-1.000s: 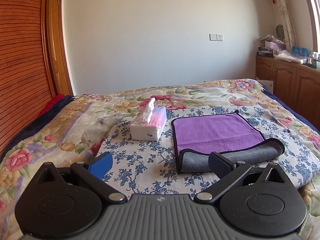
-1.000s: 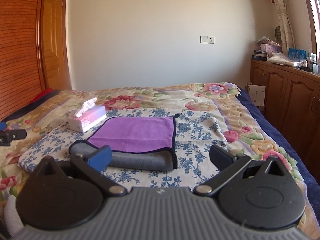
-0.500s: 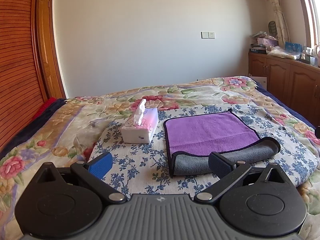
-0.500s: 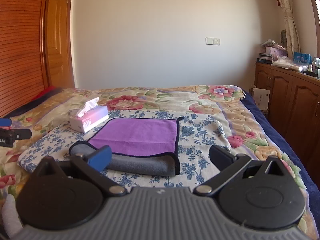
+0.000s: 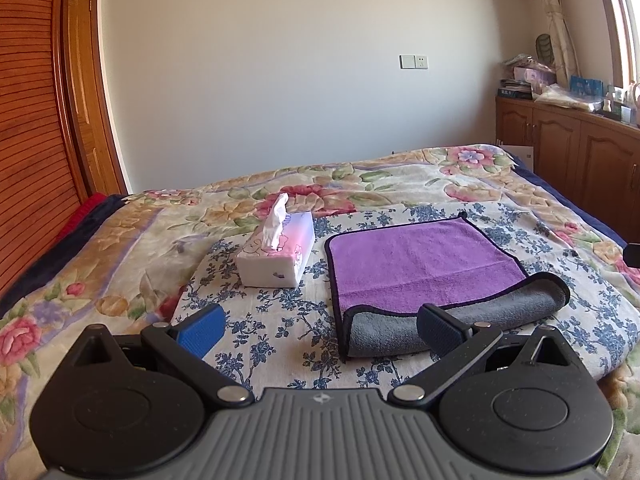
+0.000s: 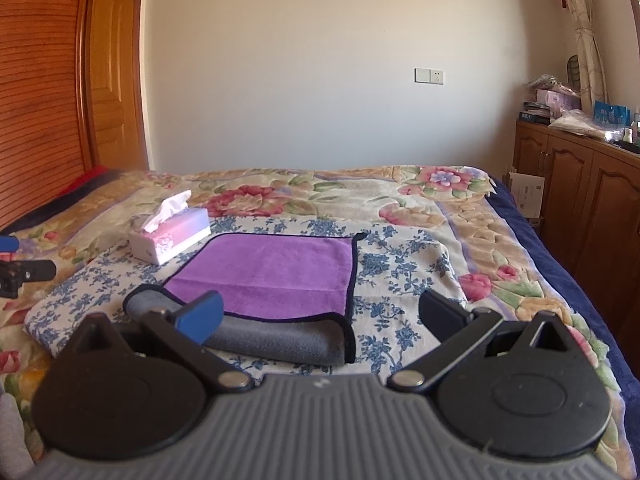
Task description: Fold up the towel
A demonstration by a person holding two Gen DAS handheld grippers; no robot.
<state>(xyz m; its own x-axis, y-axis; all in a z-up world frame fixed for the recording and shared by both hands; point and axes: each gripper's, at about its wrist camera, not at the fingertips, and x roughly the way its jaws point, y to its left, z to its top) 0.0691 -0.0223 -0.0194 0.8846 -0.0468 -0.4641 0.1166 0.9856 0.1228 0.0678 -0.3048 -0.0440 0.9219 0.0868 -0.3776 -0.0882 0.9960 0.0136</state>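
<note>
Towel (image 5: 424, 268), purple, on the bed (image 5: 120, 240) beside a tissue box (image 5: 276, 256), near edge rolled grey-side up. Left gripper (image 5: 320, 326) and right gripper (image 6: 320, 312) hover wide open, empty; next, apparently, pinch the rolled edge's corners.

The left gripper (image 5: 318, 330) is showing a grey ribbed body with a small round emblem at its front edge, flanked by two black matte discs. Two black linkage bars are running forward from silver rivets. One finger pad (image 5: 201, 330) is bright blue, the other dark navy and textured. The right gripper (image 6: 320, 318) is showing the same build: grey ribbing, black discs, silver rivets, one blue and one dark pad.
</note>
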